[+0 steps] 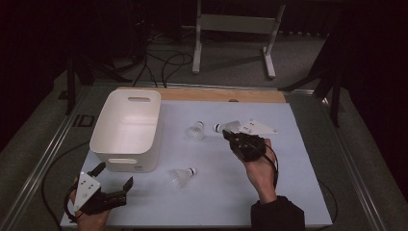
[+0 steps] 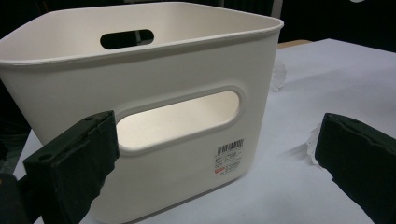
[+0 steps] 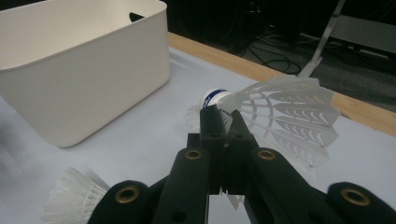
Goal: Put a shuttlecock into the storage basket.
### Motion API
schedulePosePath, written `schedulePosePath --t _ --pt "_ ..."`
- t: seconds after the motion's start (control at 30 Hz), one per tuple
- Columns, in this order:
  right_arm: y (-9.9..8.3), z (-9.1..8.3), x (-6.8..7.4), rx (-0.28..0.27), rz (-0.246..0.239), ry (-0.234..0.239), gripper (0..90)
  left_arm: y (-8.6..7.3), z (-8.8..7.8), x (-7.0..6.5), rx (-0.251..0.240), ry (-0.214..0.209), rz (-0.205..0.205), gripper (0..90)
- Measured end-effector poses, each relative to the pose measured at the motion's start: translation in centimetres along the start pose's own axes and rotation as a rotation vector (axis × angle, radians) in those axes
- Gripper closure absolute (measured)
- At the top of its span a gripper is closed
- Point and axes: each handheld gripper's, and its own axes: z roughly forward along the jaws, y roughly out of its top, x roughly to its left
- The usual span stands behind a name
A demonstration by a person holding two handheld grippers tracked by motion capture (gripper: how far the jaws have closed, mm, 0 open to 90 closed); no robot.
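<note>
Right of centre in the high view, the right claw (image 1: 227,134) pinches a shuttlecock (image 1: 227,127) by its feather skirt just behind the cork, holding it above the desk (image 1: 288,192). Two more shuttlecocks lie on the desk, one at centre (image 1: 196,130) and one lower (image 1: 182,176). At lower left the left claw (image 1: 113,176) is spread, pointing at the white bin (image 1: 127,130).

**Shuttlecock in the right jaws, two more lying loose**

So the right gripper (image 1: 230,135) has its jaws clamped on a shuttlecock (image 1: 227,127), held near the middle of the pale surface (image 1: 288,192). Another shuttlecock (image 1: 196,130) lies just left of it, and a third one (image 1: 182,176) sits nearer the person. The white bin (image 1: 126,130) stands on the left, and the left gripper (image 1: 114,176) hovers by its near corner, jaws spread wide.
</note>
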Motion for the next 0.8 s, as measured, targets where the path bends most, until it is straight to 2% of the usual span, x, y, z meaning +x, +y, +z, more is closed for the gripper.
schedulePosePath --t 0.8 --pt "2.2 0.4 0.6 -0.027 -0.019 0.013 89.1 0.0 0.0 0.0 0.000 -0.001 0.002 0.3"
